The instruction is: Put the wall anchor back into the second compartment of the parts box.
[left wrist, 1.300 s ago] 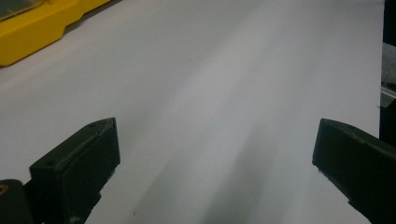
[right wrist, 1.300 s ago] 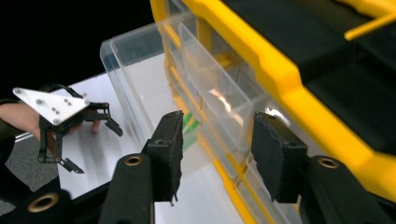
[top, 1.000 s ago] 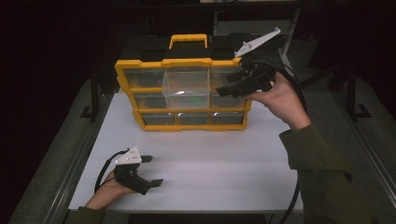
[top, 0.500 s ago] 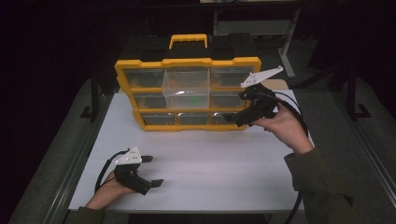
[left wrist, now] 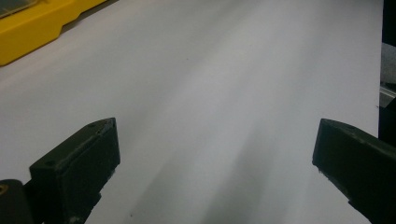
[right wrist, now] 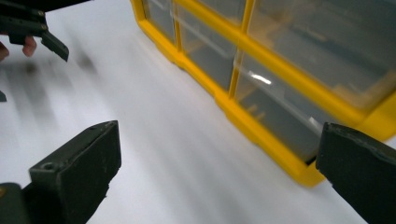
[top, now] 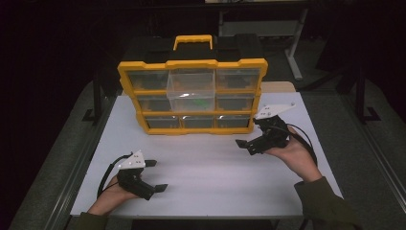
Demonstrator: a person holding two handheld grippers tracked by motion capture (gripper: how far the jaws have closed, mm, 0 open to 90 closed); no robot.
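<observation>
A yellow drawer cabinet (top: 143,72) with clear drawers stands at the back middle of the white table (top: 215,182). Its middle drawer (top: 191,81) sticks out toward me, with something green (top: 194,101) low inside. My right gripper (top: 250,136) hovers low over the table just in front of the cabinet's right end. Its jaws have just been opening and stand wide with nothing between them. In the right gripper view the cabinet's bottom drawers (right wrist: 261,88) lie close ahead. My left gripper (top: 157,175) rests open near the front left edge, over bare table (left wrist: 210,93).
The cabinet has a yellow carry handle (top: 193,40) on a black top. A corner of the cabinet (left wrist: 32,28) edges the left gripper view. A dark floor and metal frame legs (top: 297,52) surround the table.
My right gripper has come down from the cabinet's right-hand drawers to just above the table in front of it, and its jaws have spread. The left gripper has stayed put.
</observation>
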